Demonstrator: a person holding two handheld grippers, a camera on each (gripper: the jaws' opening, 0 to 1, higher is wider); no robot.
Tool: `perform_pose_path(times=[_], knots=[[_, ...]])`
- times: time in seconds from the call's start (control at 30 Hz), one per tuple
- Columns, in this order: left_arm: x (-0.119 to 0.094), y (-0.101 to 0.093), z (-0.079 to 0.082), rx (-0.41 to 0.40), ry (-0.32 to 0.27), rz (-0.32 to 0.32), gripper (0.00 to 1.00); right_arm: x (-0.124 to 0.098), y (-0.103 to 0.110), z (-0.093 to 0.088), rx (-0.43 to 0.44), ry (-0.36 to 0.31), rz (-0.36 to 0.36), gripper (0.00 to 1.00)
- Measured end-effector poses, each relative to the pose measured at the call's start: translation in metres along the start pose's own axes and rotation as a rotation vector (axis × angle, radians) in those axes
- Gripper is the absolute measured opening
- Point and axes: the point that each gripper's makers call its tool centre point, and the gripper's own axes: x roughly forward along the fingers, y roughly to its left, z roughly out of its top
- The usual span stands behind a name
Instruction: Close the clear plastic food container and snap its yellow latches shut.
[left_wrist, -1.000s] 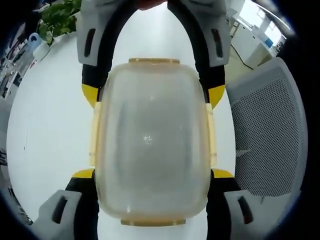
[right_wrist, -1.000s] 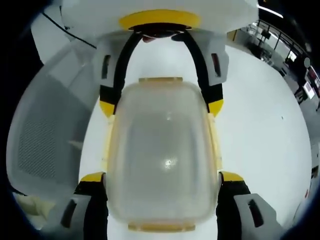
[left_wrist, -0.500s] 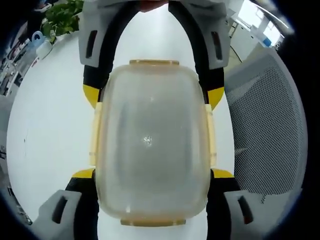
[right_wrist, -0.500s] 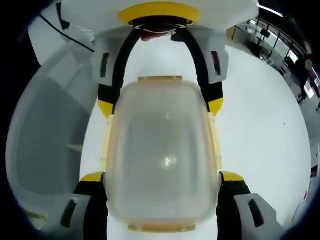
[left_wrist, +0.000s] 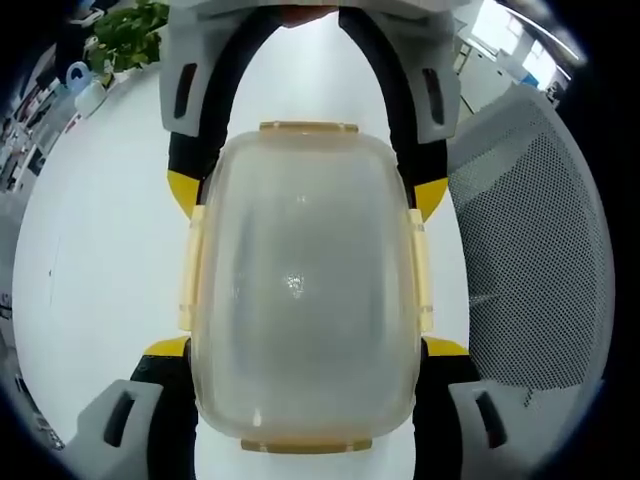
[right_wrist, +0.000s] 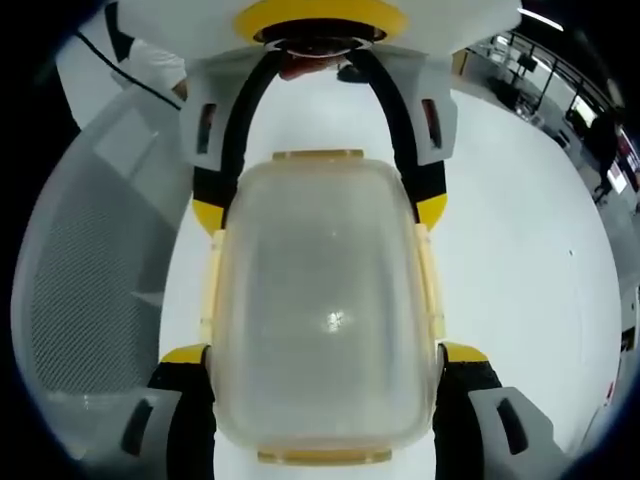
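White tabletop (left_wrist: 90, 240) is seen under everything, also in the right gripper view (right_wrist: 520, 230). Grey mesh office chair (left_wrist: 530, 260) is placed beside the table edge; same chair is seen in the right gripper view (right_wrist: 90, 270). Green potted plant (left_wrist: 125, 28) is set at the table's far corner. Blurred bottles (left_wrist: 82, 88) are seen just beside the plant.

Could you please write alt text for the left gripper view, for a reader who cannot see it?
A clear plastic container with yellow latches lies on a white table, flanked by the left gripper below and the right gripper above. A mesh chair stands beside it.
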Motion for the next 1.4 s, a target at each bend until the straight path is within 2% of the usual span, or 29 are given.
perform_pose_path(times=[0.97, 1.4], knots=[[-0.018, 0.001, -0.053, -0.010, -0.004, 0.005, 0.91, 0.025, 0.000, 0.050, -0.001, 0.001, -0.001, 0.92], [-0.021, 0.004, -0.060, -0.011, -0.014, 0.005, 0.91, 0.028, -0.004, 0.058, -0.004, 0.005, -0.002, 0.92]])
